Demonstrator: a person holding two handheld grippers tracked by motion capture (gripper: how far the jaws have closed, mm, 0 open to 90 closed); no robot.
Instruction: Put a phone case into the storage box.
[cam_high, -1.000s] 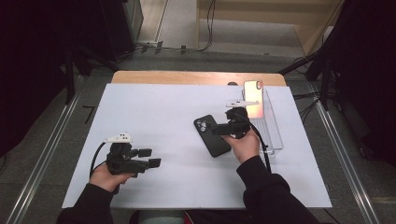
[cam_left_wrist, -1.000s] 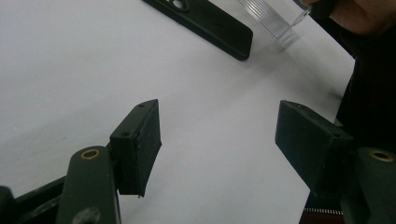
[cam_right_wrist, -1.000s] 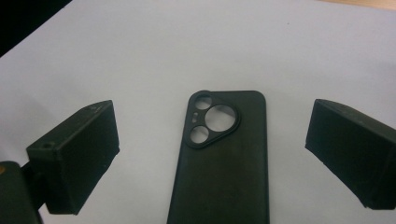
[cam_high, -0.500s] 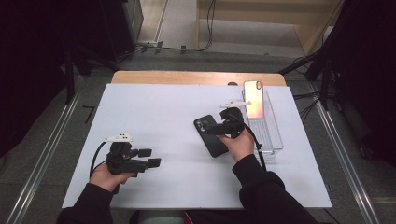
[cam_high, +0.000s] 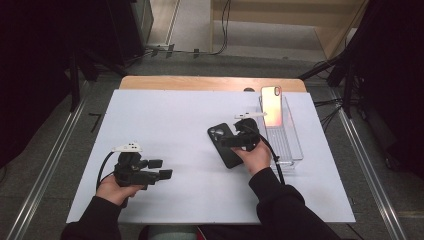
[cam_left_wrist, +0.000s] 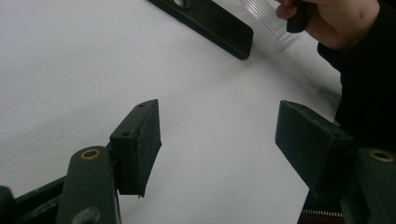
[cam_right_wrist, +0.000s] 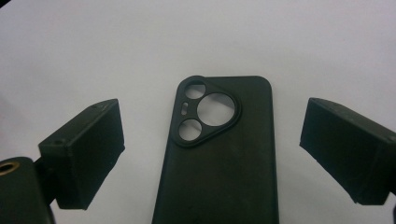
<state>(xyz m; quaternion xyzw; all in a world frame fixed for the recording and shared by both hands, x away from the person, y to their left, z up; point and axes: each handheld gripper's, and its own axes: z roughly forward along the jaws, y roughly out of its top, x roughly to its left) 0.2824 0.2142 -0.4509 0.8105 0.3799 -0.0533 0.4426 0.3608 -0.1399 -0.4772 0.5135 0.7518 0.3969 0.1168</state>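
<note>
On the white mat, centre-right: black phone case (cam_high: 226, 144) lying flat, back side up, camera cutout (cam_right_wrist: 205, 112) toward the far edge
right gripper (cam_high: 235, 142): over the case; jaws have just been closing a little, wide apart, case lying between them, pads clear of its edges, nothing gripped
clear tray (cam_high: 290, 150): just right of that gripper, a phone (cam_high: 271, 105) propped upright at its far end
left gripper (cam_high: 161, 169): near the mat's front-left, well apart from the case; jaws wide, bare mat (cam_left_wrist: 70, 70) between them, empty
</note>
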